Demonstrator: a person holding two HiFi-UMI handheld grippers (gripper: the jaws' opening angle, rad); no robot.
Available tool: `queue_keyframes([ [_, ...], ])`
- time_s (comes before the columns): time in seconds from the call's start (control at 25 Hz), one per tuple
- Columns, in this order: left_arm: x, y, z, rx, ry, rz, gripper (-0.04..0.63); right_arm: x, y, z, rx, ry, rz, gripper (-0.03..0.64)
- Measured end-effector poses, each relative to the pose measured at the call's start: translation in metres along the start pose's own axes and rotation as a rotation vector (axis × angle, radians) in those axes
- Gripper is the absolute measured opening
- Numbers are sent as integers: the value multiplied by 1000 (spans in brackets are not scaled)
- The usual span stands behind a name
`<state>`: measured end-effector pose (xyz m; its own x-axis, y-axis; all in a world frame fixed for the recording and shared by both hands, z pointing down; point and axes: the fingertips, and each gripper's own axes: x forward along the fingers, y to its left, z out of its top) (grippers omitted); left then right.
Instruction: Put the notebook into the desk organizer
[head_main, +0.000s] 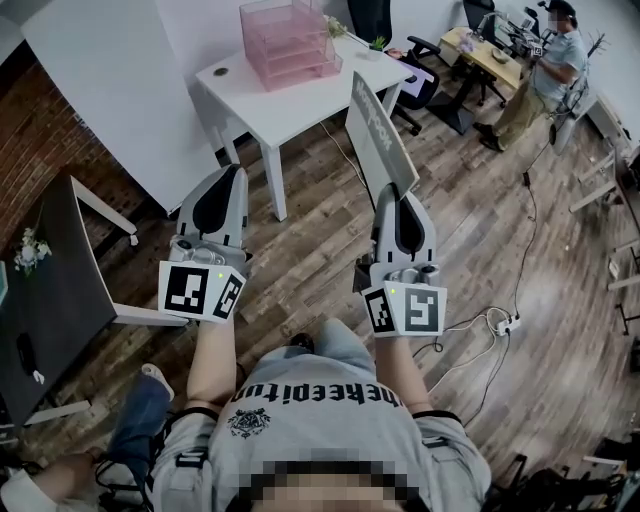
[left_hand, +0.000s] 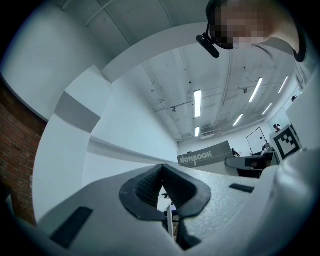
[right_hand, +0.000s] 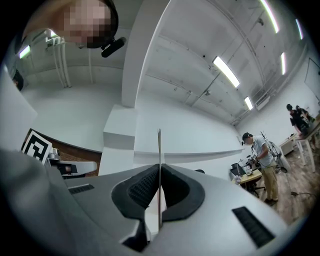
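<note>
Light falls evenly and brightly from above; long ceiling strips (left_hand: 197, 102) glare plain white in both gripper views (no detail inside them). In the head view the white counter (head_main: 290, 110) is nearly washed out; shadows on the wooden floor (head_main: 320, 250) beneath it are soft and faint. Both gripper views are strongly fisheyed; straight wall edges bend and the corners sink into black. The left tongs (left_hand: 163, 172) and right tongs (right_hand: 159, 172), close to the lens, look slightly soft; the far room is sharper. Colour runs cool and greyish.
</note>
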<state>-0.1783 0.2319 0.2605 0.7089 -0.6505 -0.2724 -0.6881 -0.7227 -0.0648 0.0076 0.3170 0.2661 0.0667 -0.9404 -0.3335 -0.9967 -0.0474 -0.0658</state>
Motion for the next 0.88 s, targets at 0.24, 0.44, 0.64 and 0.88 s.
queue_keyframes([
  [0.24,16,16,-8,-9,2,4,3,22,-1,-9,-2,3,5,9],
  [0.44,40,28,-14,-1,-8,-1,3,50,-7,-19,-3,-4,13,9],
  [0.64,75,48,-19,8,-12,6,3,92,-16,-26,-2,-13,25,9],
  [0.88,121,76,-27,11,-20,33,3,148,-31,-35,-5,-19,47,9],
])
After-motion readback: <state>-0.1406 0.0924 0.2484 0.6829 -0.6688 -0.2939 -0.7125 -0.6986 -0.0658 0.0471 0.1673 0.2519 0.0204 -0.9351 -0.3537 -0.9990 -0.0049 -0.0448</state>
